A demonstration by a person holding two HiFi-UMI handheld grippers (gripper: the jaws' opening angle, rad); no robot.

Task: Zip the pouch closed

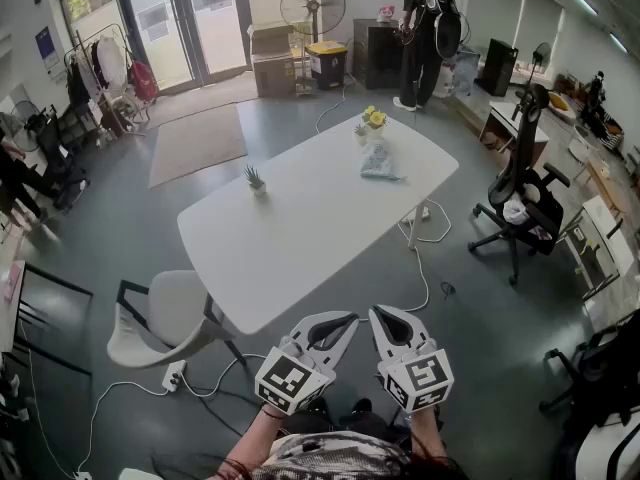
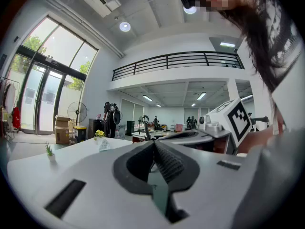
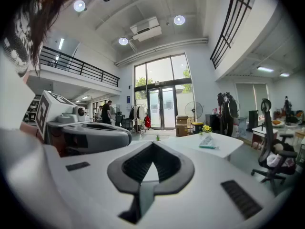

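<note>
**Head view: both grippers shut and empty, pouch far across the table**

I saw the left gripper [image 1: 345, 322] and right gripper [image 1: 381, 318] side by side at the bottom of the head view, short of the near end of the white table [image 1: 300, 230]. In each gripper view the jaw tips were pressed together with nothing between them. The pouch [image 1: 379, 161] lay at the table's far right end, well apart from both grippers and just beside a small pot of yellow flowers [image 1: 373, 118]. Its longer side seemed to run from the flowers toward the table's right edge. It was too small for me to tell which way its zip pointed. A little green plant [image 1: 254, 178] stood nearer the table's middle.
</note>
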